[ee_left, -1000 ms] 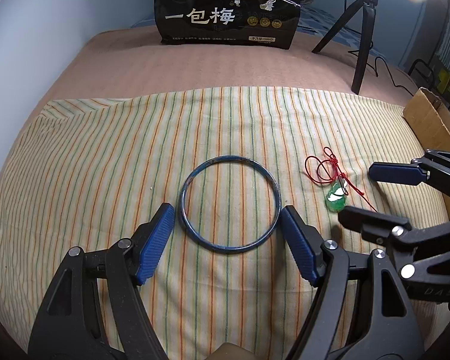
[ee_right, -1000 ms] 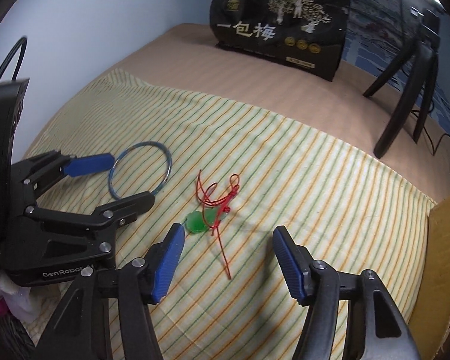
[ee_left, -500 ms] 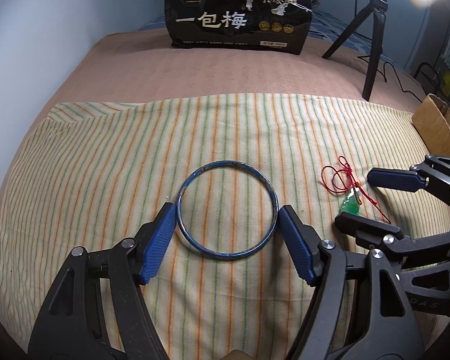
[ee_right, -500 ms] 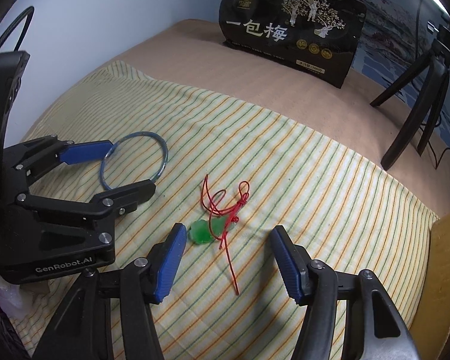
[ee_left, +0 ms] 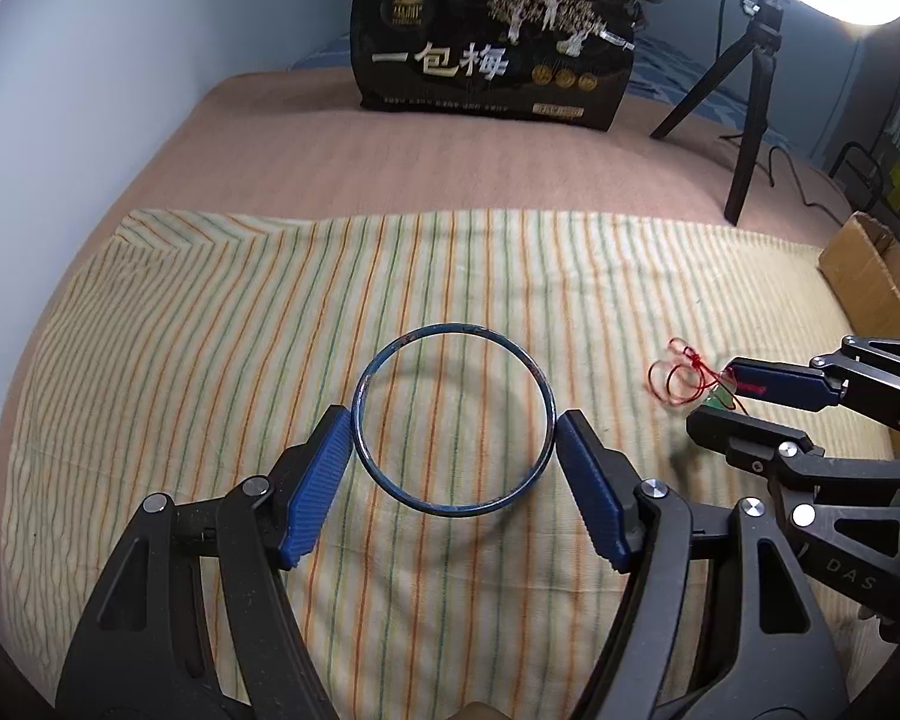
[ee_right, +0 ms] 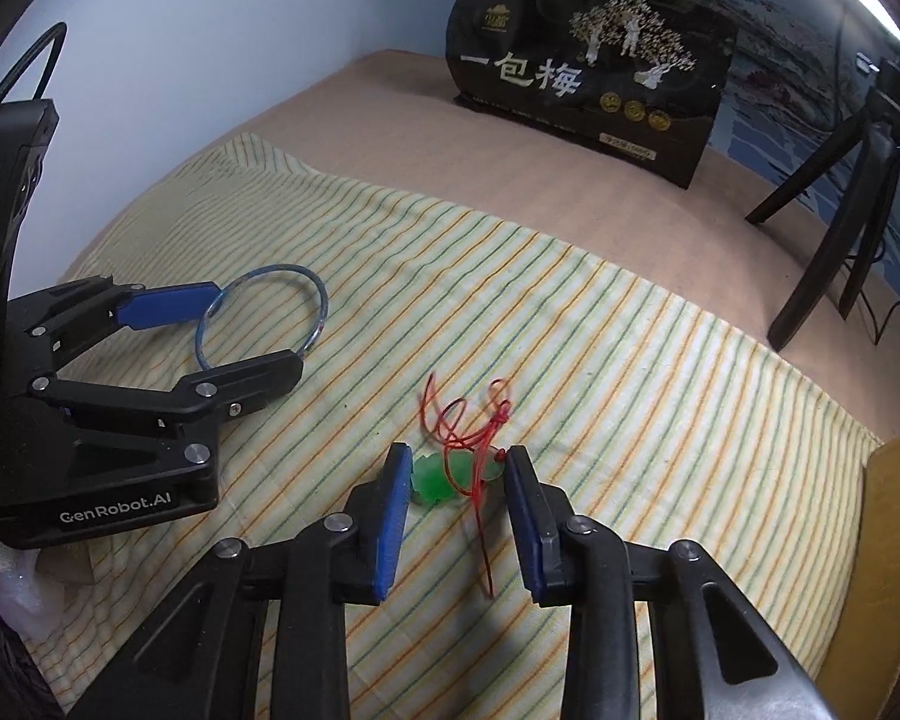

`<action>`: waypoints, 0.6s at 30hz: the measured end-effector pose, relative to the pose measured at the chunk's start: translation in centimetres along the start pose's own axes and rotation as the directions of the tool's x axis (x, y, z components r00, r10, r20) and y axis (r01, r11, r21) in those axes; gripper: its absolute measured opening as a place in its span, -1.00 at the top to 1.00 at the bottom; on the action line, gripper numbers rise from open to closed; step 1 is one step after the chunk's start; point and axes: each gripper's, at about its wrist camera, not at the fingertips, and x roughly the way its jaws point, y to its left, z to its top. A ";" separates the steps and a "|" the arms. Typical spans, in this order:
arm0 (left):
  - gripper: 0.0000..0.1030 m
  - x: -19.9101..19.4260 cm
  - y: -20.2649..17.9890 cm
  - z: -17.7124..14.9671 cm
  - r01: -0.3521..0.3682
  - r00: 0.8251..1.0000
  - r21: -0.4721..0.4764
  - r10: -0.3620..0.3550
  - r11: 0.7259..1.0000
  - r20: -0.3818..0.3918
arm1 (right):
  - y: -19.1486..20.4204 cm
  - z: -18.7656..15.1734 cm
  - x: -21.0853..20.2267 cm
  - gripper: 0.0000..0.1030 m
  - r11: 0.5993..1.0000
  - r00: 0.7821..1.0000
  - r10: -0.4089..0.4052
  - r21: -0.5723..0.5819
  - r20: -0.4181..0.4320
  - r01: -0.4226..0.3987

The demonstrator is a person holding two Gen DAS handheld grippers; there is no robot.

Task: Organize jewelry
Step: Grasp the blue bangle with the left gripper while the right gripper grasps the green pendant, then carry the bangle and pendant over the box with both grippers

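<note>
A blue bangle (ee_left: 453,419) lies flat on the striped cloth (ee_left: 210,312). My left gripper (ee_left: 453,438) is open, its blue pads on either side of the bangle and close to its rim. The bangle also shows in the right wrist view (ee_right: 262,315). A green pendant (ee_right: 453,476) on a red cord (ee_right: 462,420) lies on the cloth. My right gripper (ee_right: 457,480) is partly closed around the pendant, its pads close to both sides. In the left wrist view the cord (ee_left: 681,375) shows beside the right gripper (ee_left: 732,405).
A black snack bag (ee_left: 492,42) stands at the back of the bed. A black tripod (ee_left: 750,114) with a ring light stands at the back right. A cardboard box (ee_left: 870,282) sits at the right edge. A wall runs along the left.
My right gripper has moved forward over the pendant and narrowed its jaws around it. My left gripper has edged forward so its pads flank the bangle.
</note>
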 end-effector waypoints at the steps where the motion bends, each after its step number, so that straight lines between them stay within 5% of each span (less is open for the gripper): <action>1: -0.40 -0.4 -0.1 0.1 0.003 1.000 0.001 -0.003 1.000 0.007 | -0.2 0.0 -0.5 0.39 1.000 1.000 -0.003 0.004 0.009 0.003; 18: -0.40 -8.6 -4.6 1.2 0.071 0.985 0.072 -0.081 0.995 0.151 | -2.8 -0.3 -9.7 0.39 0.996 0.986 -0.069 0.064 0.152 0.060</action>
